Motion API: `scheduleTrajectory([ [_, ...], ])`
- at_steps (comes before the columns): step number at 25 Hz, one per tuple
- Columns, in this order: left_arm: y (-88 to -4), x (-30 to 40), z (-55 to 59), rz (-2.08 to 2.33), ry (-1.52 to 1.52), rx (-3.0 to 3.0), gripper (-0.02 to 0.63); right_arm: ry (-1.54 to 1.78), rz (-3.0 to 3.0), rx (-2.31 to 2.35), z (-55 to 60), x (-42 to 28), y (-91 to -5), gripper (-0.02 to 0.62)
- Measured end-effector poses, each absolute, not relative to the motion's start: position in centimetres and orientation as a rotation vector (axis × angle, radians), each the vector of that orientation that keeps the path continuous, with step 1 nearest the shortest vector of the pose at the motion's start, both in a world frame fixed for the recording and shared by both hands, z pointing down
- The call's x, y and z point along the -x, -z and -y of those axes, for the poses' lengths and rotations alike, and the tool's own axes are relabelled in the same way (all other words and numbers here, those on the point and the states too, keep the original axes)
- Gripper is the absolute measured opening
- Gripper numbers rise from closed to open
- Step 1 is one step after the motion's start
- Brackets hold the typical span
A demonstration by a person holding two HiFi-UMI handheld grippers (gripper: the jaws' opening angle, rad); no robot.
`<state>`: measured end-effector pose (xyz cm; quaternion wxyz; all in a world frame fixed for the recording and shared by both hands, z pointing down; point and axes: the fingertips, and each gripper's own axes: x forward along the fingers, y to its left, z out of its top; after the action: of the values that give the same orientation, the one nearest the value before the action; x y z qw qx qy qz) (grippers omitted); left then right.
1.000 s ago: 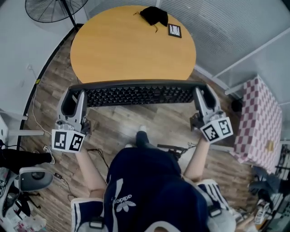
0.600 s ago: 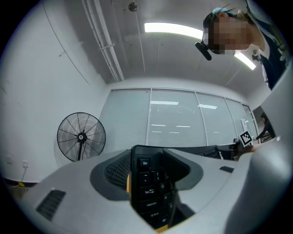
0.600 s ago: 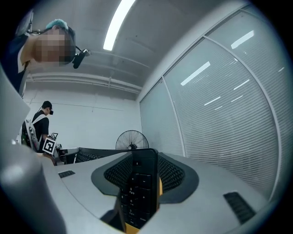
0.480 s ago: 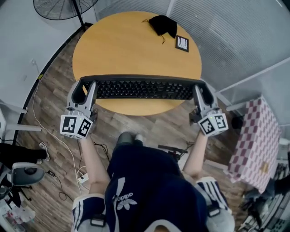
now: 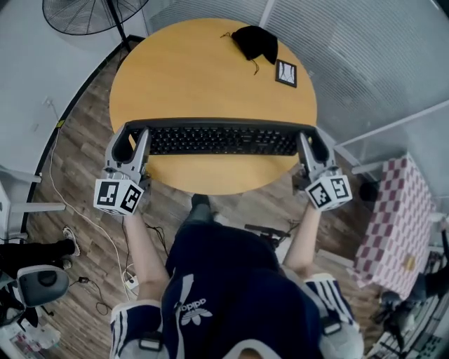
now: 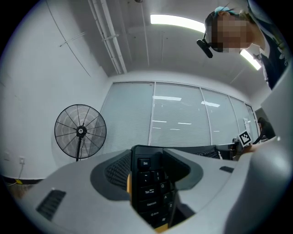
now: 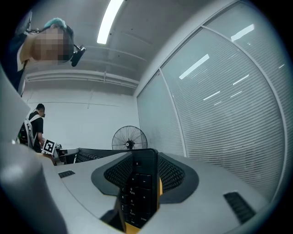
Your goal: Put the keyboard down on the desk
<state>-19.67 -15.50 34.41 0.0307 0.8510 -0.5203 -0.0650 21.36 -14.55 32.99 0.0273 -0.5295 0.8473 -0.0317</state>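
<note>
A long black keyboard (image 5: 221, 139) is held level over the near part of the round wooden desk (image 5: 203, 77). My left gripper (image 5: 131, 144) is shut on the keyboard's left end (image 6: 149, 183), and my right gripper (image 5: 309, 146) is shut on its right end (image 7: 139, 185). Both gripper views show an end of the keyboard clamped between the grey jaws. Whether the keyboard touches the desk top cannot be told.
A black cloth (image 5: 256, 41) and a small square marker card (image 5: 285, 73) lie at the desk's far side. A standing fan (image 5: 88, 12) is at the far left, a checked cloth (image 5: 400, 217) at the right. The person's legs stand below on wooden floor.
The keyboard and both grippers have moved forward from in front of the desk's near edge to over the desk's near part. Both grips are unchanged.
</note>
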Motion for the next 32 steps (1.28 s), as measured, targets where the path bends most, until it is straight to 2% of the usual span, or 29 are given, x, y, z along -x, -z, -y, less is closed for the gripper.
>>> scheduleTrajectory([
  [16,-34.7,22.2,27.1,1.516,0.189,-2.644,0.207,0.124,-2.582,1.719,23.9,-18.8,-33.1,0.156],
  [32,-37.9,22.2,29.2,1.598,0.106,-2.523,0.207,0.276,-2.616,1.659,28.9,-19.3,-37.3,0.158],
])
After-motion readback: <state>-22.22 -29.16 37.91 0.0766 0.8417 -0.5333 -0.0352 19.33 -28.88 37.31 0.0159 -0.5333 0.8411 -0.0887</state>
